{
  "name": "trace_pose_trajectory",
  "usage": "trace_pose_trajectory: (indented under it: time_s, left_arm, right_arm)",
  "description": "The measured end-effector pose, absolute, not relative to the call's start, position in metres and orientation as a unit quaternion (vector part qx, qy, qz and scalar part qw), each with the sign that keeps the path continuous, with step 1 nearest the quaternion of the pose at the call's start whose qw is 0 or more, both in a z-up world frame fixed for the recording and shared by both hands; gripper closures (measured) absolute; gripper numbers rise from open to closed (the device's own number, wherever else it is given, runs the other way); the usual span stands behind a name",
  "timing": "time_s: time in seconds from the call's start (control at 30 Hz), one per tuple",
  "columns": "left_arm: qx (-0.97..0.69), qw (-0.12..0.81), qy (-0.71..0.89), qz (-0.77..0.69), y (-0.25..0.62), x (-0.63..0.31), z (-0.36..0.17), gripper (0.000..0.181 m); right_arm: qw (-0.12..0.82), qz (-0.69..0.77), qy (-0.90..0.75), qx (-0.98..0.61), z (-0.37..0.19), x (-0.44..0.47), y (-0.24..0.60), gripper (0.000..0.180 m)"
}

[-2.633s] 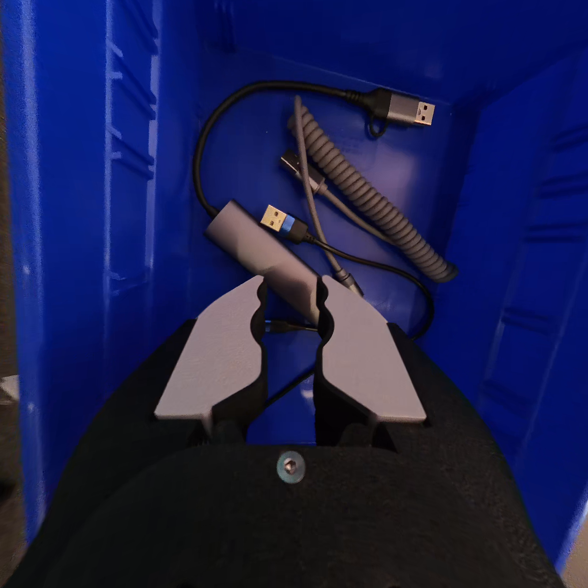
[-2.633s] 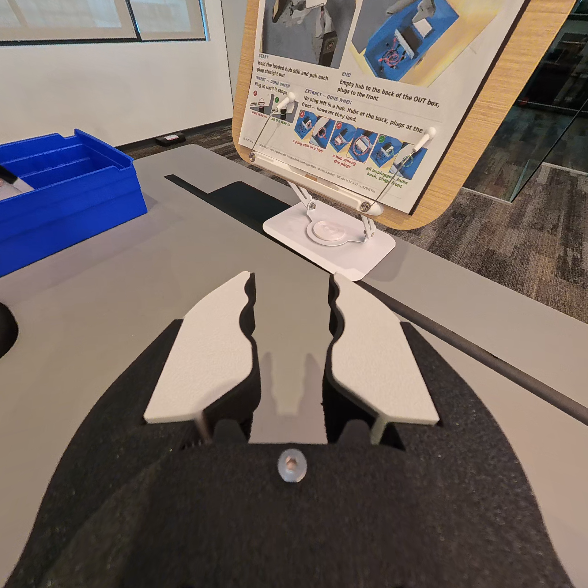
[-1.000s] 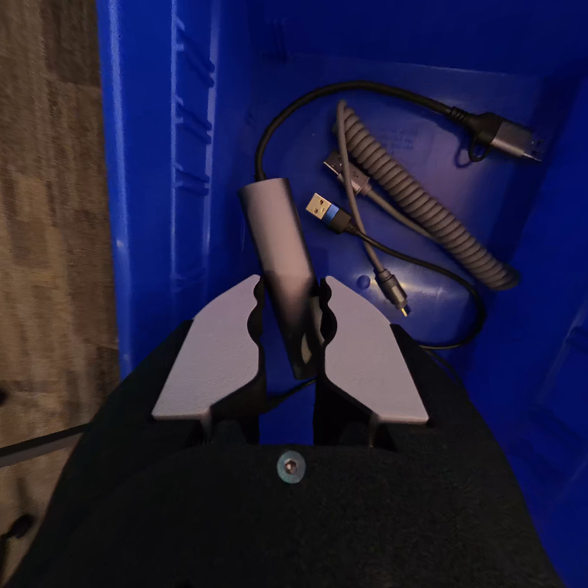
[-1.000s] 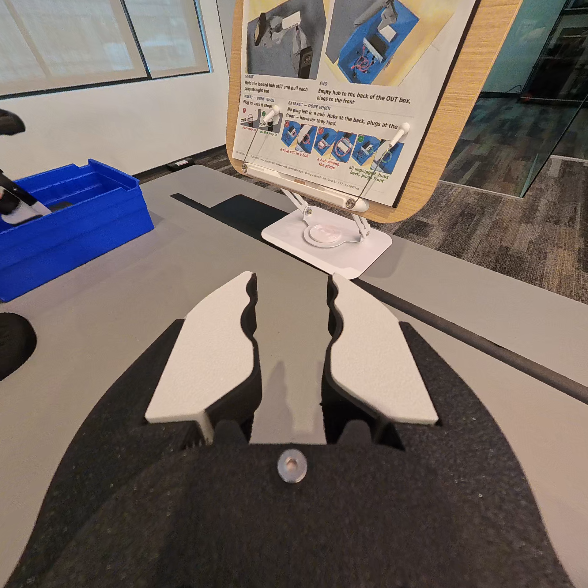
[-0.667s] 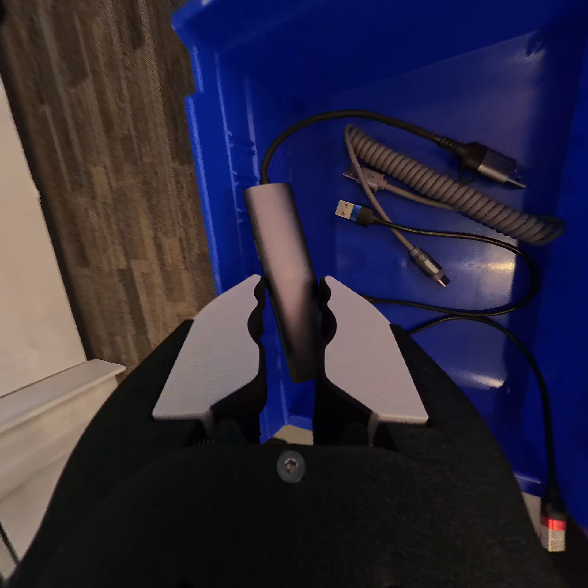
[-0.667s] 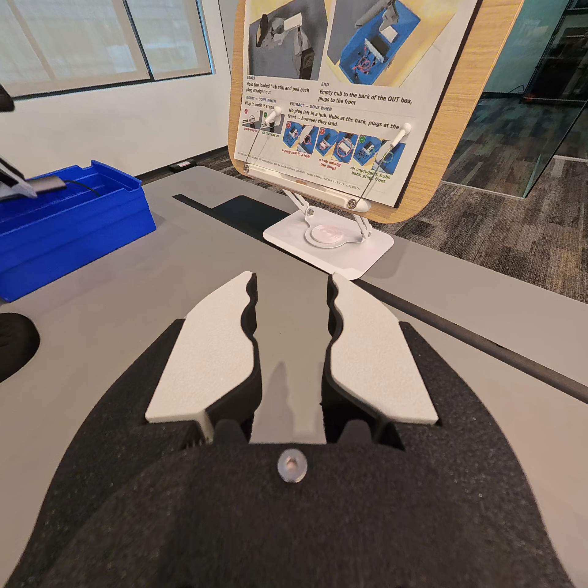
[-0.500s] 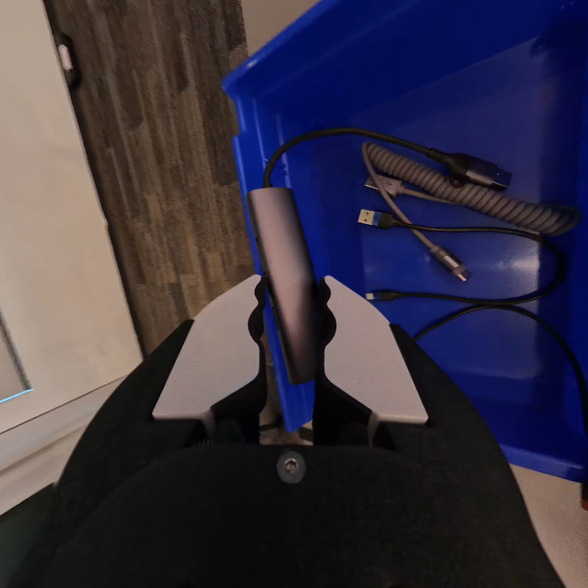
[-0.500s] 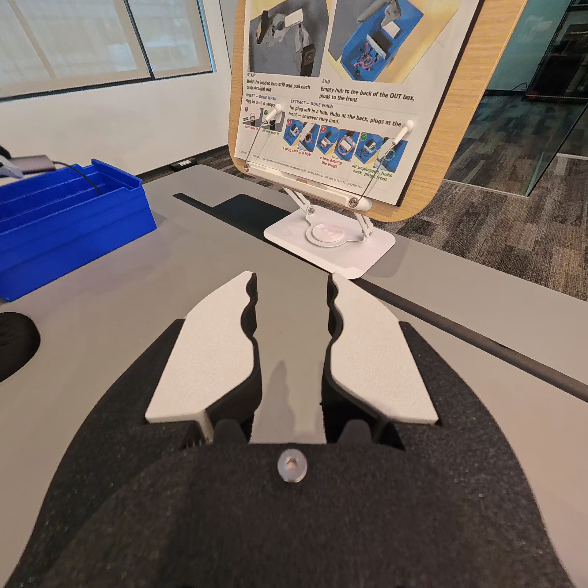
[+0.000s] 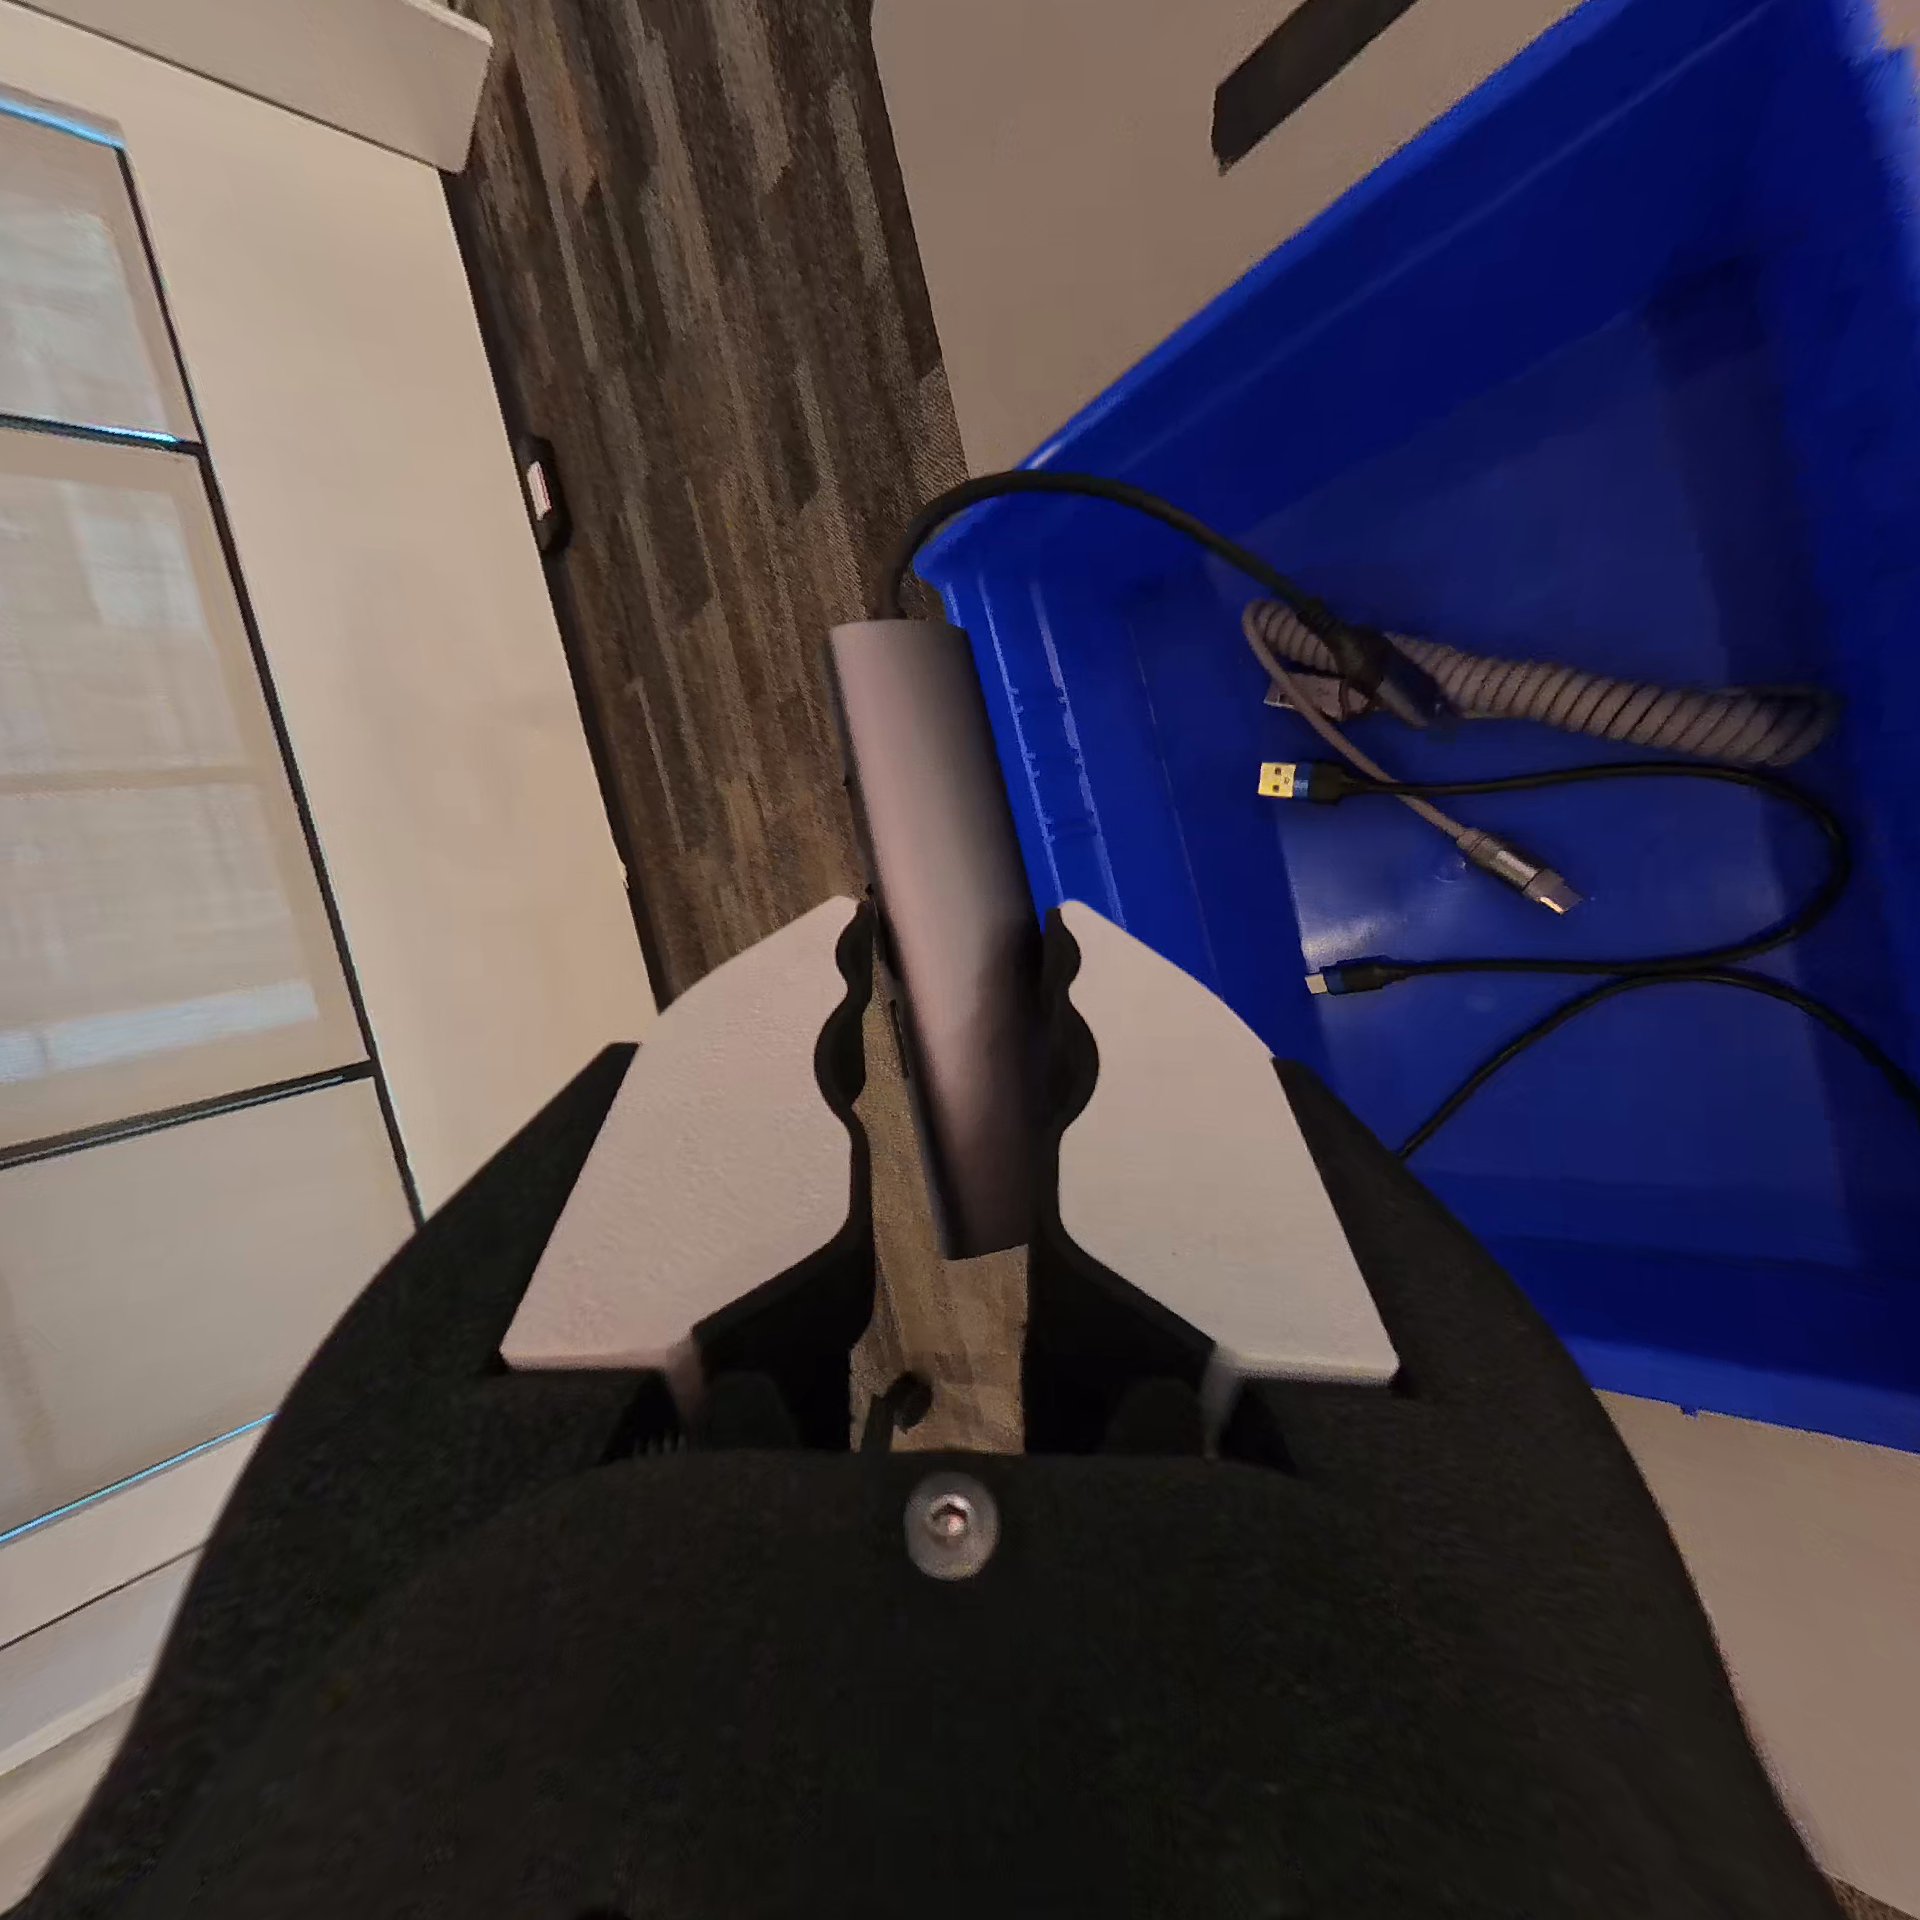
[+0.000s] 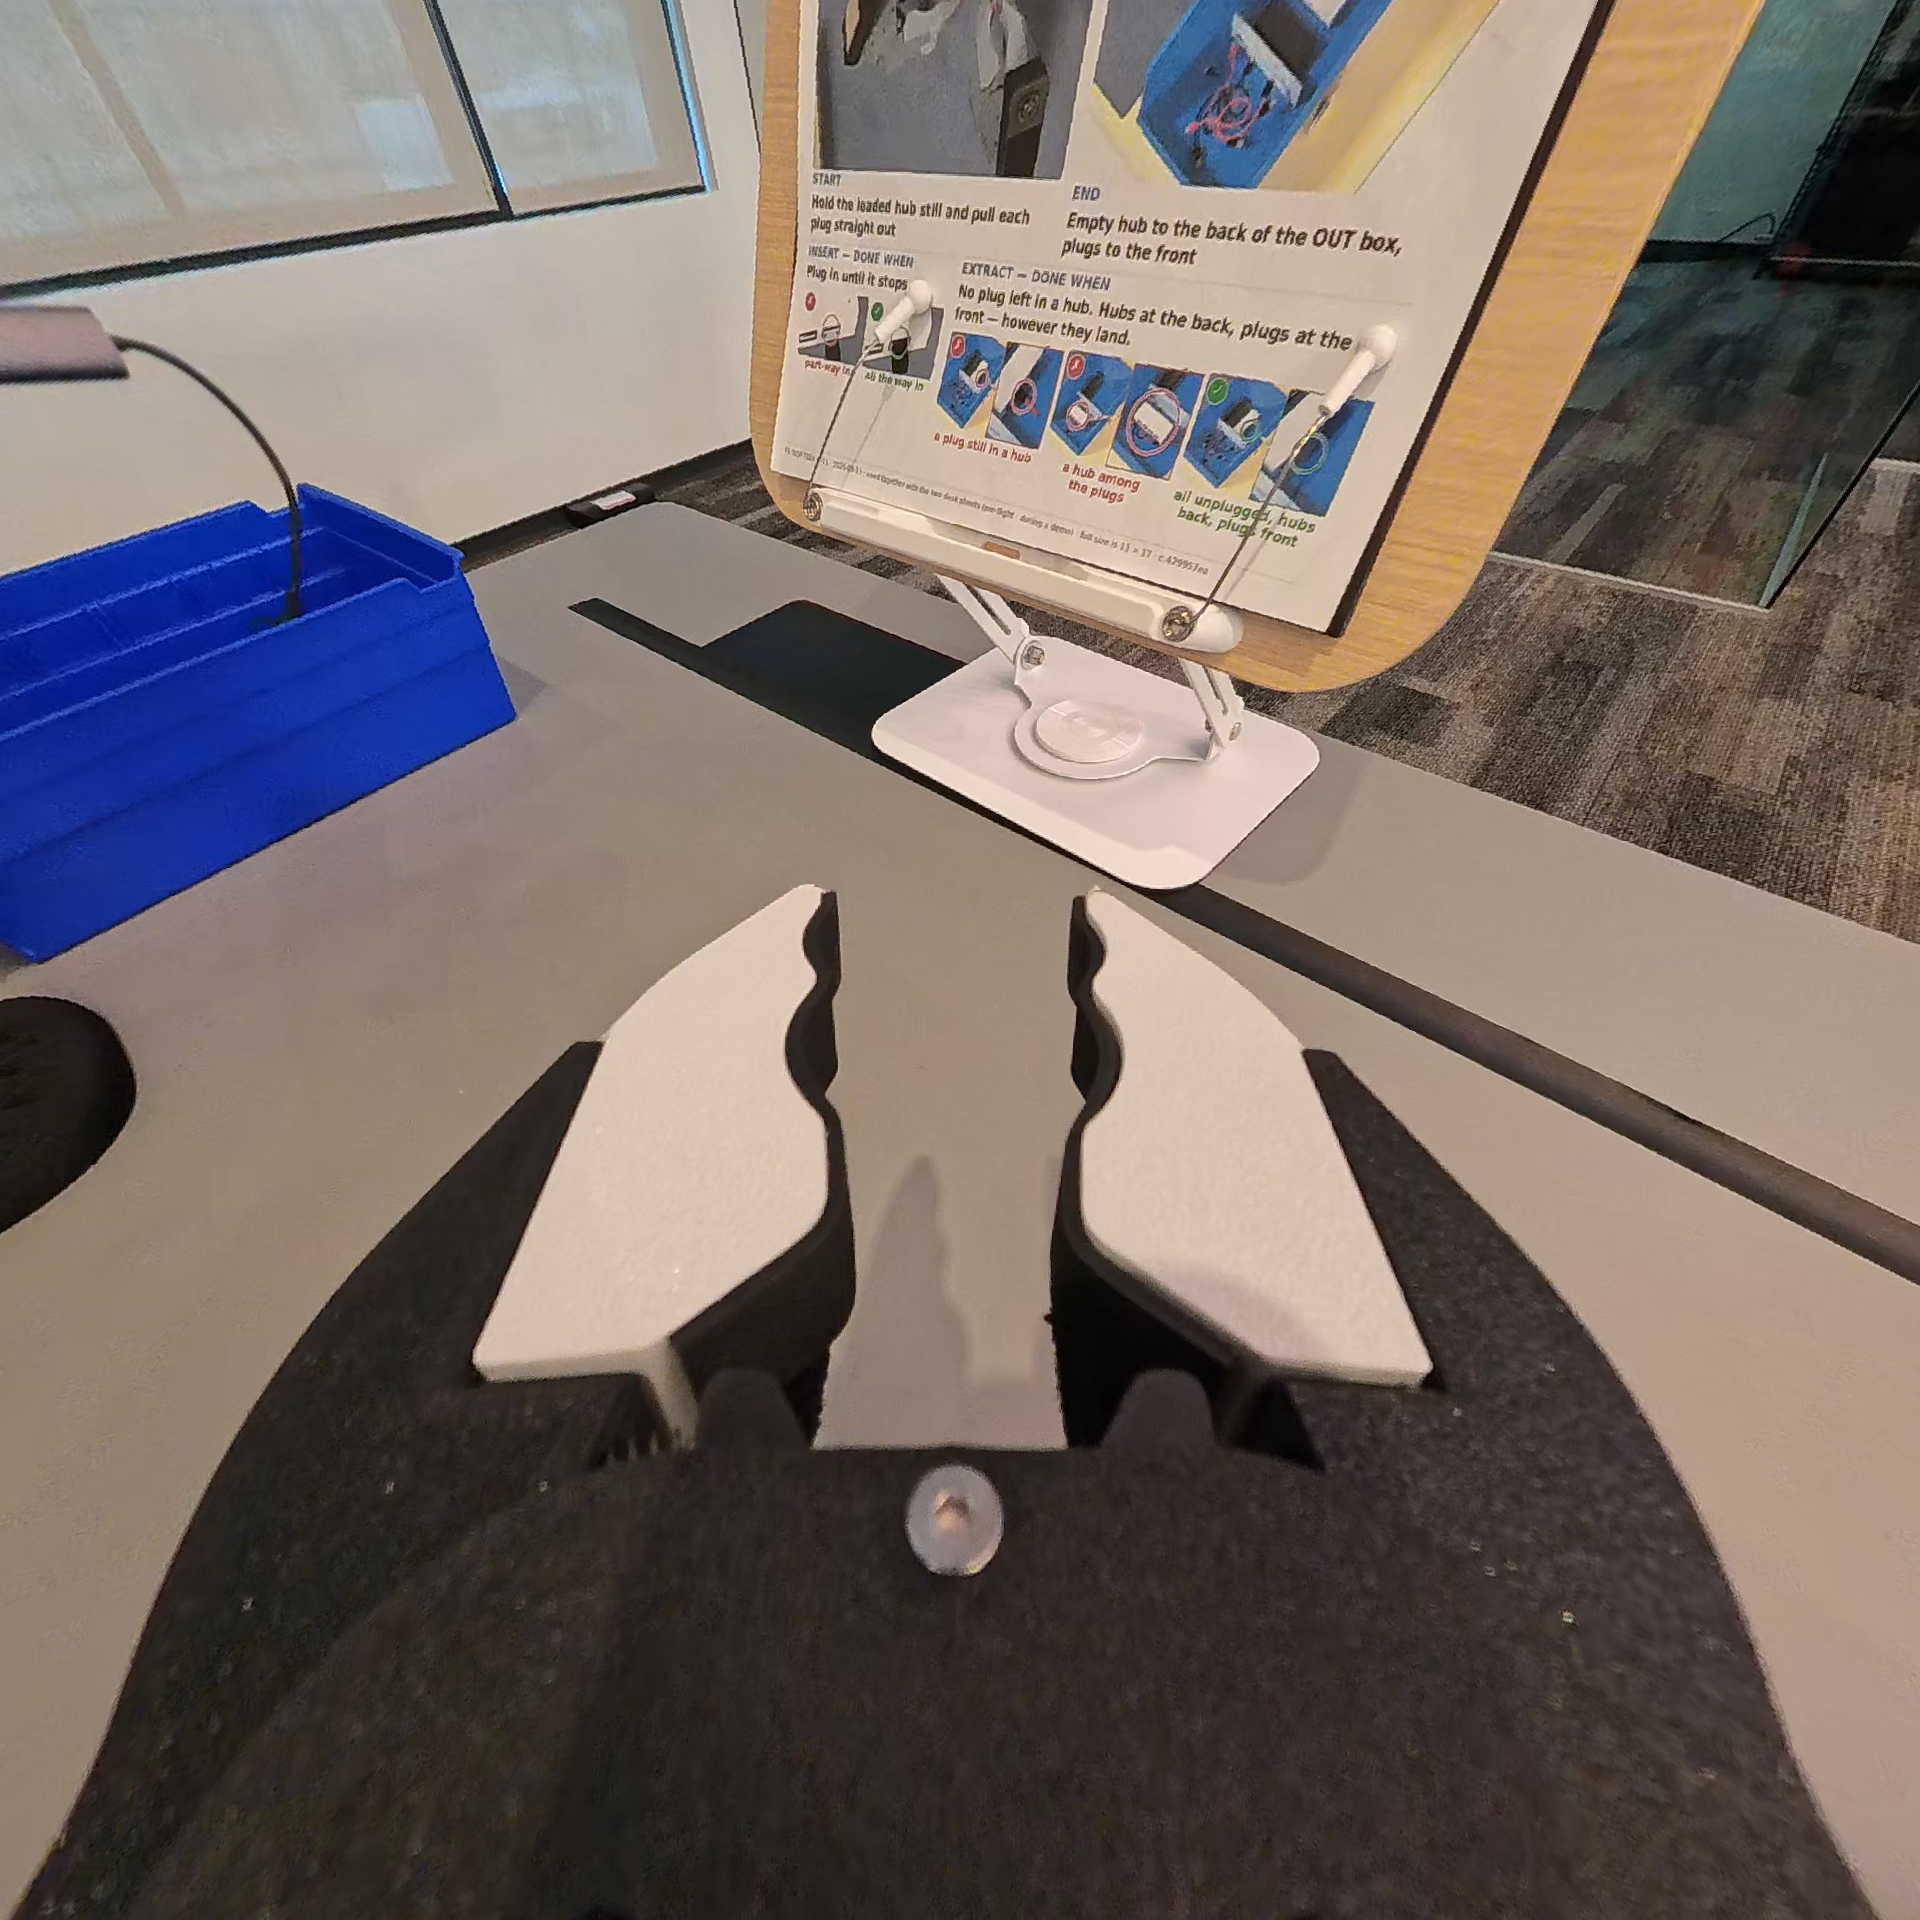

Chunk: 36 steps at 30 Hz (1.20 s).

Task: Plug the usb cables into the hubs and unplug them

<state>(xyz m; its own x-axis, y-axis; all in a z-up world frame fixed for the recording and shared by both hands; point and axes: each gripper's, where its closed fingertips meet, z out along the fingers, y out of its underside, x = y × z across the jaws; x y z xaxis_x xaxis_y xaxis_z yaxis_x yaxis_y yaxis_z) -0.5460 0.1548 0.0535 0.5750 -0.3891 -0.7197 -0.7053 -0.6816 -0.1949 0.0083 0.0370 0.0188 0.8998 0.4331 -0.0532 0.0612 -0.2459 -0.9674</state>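
My left gripper (image 9: 951, 920) is shut on a slim grey USB hub (image 9: 925, 831) and holds it in the air, above and to the left of the blue bin (image 9: 1558, 1039). The hub's black cable (image 9: 1143, 514) trails back into the bin. In the bin lie a coiled grey cable (image 9: 1610, 707), a blue-collared USB plug (image 9: 1299, 781) on a black cable, and a grey plug (image 9: 1517, 868). My right gripper (image 10: 951, 914) is open and empty over the grey table (image 10: 623, 852). The lifted hub (image 10: 57, 343) and the bin (image 10: 208, 665) show far left in the right wrist view.
A wooden board with an instruction sheet (image 10: 1091, 312) stands on a white stand (image 10: 1101, 769) at the table's back. A black round thing (image 10: 52, 1101) sits at the left edge. A dark strip (image 10: 1507, 1060) runs across the table at right. Carpet floor lies beyond. Spacing between my two grippers at the tips: around 55 centimeters. The black round thing (image 10: 52, 1101) is about equally far from each gripper, around 35 centimeters.
My left gripper closed on the hub in the bin and lifted it up and out to the left, its cable trailing. My right gripper stayed open, nearly still.
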Motion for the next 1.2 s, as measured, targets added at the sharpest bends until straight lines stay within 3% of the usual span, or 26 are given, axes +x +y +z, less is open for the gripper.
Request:
trace_pose_trajectory:
  time_s: [0.53,0.97,1.07,1.2]
  left_arm:
    - [-0.805,0.321,0.378,0.325,0.146,-0.474,0.121,0.151]
    - [-0.802,0.281,0.402,0.341,0.139,-0.476,0.088,0.151]
    - [-0.800,0.287,0.407,0.334,0.137,-0.473,0.091,0.151]
    - [-0.794,0.292,0.420,0.328,0.132,-0.471,0.092,0.151]
  right_arm:
    - [0.586,0.165,-0.171,-0.775,0.014,-0.004,0.039,0.138]
    - [0.574,0.192,-0.183,-0.775,0.009,-0.022,0.043,0.138]
    - [0.587,0.274,-0.239,-0.723,0.033,-0.082,0.041,0.138]
    - [0.614,0.479,-0.333,-0.532,0.092,-0.186,0.026,0.140]
